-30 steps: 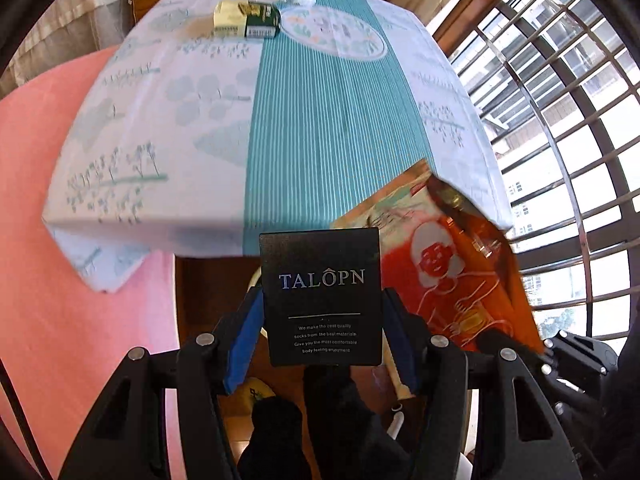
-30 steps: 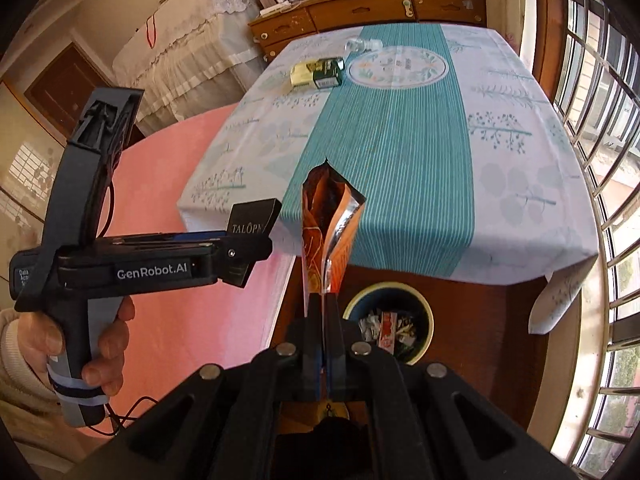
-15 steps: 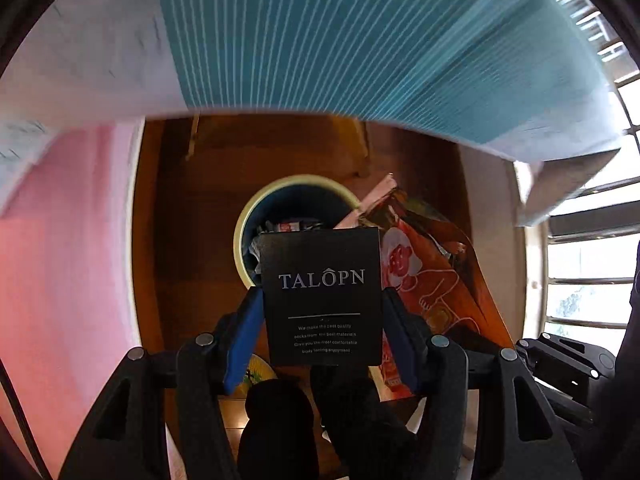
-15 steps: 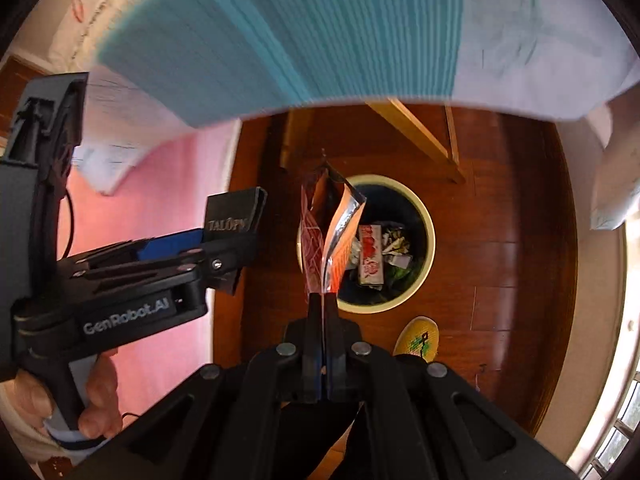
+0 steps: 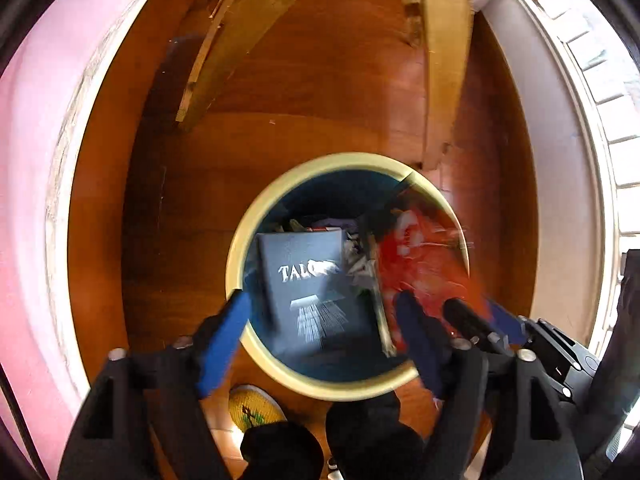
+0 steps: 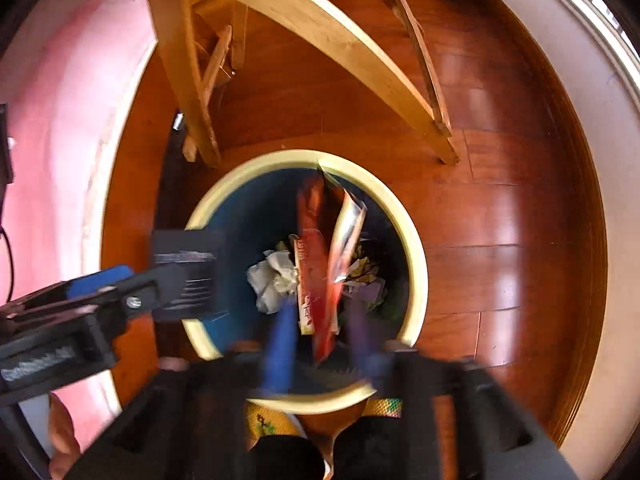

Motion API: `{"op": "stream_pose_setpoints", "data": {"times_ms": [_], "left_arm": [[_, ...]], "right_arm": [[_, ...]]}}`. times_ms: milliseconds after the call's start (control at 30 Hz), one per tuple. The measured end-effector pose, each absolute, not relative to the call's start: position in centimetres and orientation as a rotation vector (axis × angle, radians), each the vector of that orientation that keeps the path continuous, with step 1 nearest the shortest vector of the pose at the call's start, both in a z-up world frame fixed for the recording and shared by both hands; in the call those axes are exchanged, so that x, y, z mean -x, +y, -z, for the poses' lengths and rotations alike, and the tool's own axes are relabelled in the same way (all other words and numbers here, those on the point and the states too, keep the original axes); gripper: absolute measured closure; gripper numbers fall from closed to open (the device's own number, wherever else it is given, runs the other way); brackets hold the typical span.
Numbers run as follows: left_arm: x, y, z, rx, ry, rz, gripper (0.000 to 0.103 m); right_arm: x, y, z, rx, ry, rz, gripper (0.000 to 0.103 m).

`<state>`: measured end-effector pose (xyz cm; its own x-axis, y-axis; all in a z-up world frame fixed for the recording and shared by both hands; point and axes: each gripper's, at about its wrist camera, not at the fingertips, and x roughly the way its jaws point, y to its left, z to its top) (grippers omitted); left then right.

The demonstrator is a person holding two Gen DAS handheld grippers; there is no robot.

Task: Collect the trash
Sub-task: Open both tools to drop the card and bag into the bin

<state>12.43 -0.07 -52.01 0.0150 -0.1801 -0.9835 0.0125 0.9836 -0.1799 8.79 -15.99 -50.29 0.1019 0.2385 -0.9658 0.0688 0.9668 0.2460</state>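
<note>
A round bin with a cream rim (image 5: 256, 208) (image 6: 416, 256) stands on the wooden floor below both grippers and holds several bits of trash. My left gripper (image 5: 320, 320) is open over it, and the black TALOPN box (image 5: 312, 288) hangs free between its fingers, dropping into the bin. It also shows in the right wrist view (image 6: 188, 276). My right gripper (image 6: 320, 328) is open, and the orange snack bag (image 6: 324, 264) falls free between its fingers into the bin. The bag is a red blur in the left wrist view (image 5: 420, 264).
Wooden table legs (image 6: 304, 36) (image 5: 440, 60) cross the floor behind the bin. A pink mat (image 5: 32, 184) lies at left, a white window sill (image 6: 616, 160) at right. A yellow slipper (image 5: 252, 408) is just below the bin.
Both grippers tilted down from the table to point over the bin, then opened. The black box and the orange bag have left the fingers and are falling in.
</note>
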Motion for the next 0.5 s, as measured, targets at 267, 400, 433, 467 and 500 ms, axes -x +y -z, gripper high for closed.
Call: {"op": "stream_pose_setpoints", "data": {"times_ms": [267,400,433,467,500], "left_arm": [[-12.1,0.0,52.1,0.083,1.527,0.137,0.023],[-12.1,0.1,50.7,0.072,1.510,0.140,0.023],[-11.9,0.2,49.9,0.072,1.503,0.139,0.023],[-11.9,0.4,49.3,0.072,1.499,0.138,0.023],[-11.8,0.5,48.4,0.073,1.495,0.136,0.023]], "right_arm": [[-9.0,-16.5,50.9,-0.272,1.484,-0.104,0.040],[-8.7,-16.5,49.6,-0.279,1.486,-0.100,0.040],[-8.6,-16.4,49.0,-0.272,1.487,-0.098,0.040],[-8.5,-16.3,48.3,-0.267,1.487,-0.097,0.040],[-8.4,-16.2,47.5,-0.264,1.489,-0.096,0.040]]}}
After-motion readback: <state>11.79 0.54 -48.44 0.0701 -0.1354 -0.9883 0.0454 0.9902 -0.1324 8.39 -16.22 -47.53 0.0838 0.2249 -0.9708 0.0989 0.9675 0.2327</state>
